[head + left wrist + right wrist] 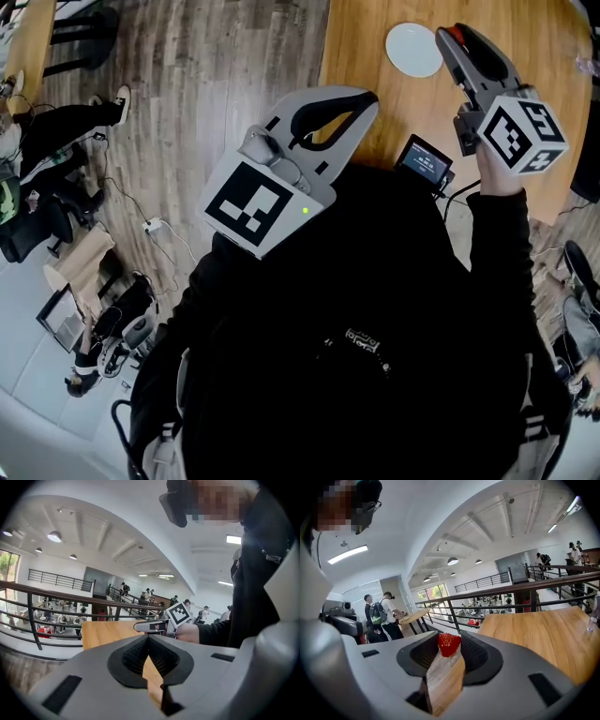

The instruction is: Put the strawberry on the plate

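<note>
Red and glossy, a small strawberry (449, 644) is pinched between the black ribbed pads (471, 651) of the grey right gripper (450, 641), right at their tips, and the jaws press in on it from both sides. In the head view this gripper (450, 37) is held out over a light wooden table (366, 47). The strawberry (457, 34) shows as a red spot at its front end, just beside the rim of a round white plate (413, 49) that lies flat on the wood. Whether the fruit is above the plate or only next to it cannot be told from here. The grey left gripper (364, 101) sits nearer the person's black-clad chest, over the table's near edge. In its own view the left gripper (148, 638) has its pad tips pressed together with nothing between them, and only a narrow wedge of table shows below the meeting point. A small black device with a lit screen (424, 161) rests at the table edge between the two grippers.
</note>
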The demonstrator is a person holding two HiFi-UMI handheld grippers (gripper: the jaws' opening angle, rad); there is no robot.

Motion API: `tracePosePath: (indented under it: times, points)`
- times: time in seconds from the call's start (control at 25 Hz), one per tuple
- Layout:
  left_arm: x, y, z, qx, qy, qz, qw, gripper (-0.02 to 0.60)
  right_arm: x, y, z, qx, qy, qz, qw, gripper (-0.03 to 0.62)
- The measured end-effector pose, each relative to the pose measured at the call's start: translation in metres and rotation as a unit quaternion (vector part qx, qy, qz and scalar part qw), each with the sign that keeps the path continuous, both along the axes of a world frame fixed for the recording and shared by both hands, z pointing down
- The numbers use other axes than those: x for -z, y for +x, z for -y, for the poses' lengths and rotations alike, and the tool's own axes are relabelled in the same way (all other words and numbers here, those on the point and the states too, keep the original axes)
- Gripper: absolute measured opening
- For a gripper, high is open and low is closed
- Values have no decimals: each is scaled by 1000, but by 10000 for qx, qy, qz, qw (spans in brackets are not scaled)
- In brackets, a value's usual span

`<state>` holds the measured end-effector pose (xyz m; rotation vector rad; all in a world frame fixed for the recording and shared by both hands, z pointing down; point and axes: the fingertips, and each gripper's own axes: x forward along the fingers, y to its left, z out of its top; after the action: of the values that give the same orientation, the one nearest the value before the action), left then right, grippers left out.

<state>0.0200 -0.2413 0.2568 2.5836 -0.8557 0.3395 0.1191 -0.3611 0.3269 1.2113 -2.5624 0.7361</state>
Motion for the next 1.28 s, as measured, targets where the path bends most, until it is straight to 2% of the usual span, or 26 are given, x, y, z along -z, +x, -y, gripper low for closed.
tracePosePath:
  times: [0.4, 0.88, 1.0, 1.28]
  points:
    - [-23, 18, -18, -15, 28, 21, 10000, -2, -52, 12, -11, 100, -232, 14, 9997, 156]
    - [-19, 37, -20, -394, 220, 52, 9990, -2, -56, 29, -6, -66, -207, 43, 9998, 156]
    - [-24, 42, -34, -477, 145, 139, 9987, -2, -65, 34, -19, -130, -249, 78, 9996, 156]
    - [-32, 41, -46, -425, 132, 267, 9987, -2, -91, 31, -30, -67, -427, 130, 9990, 156]
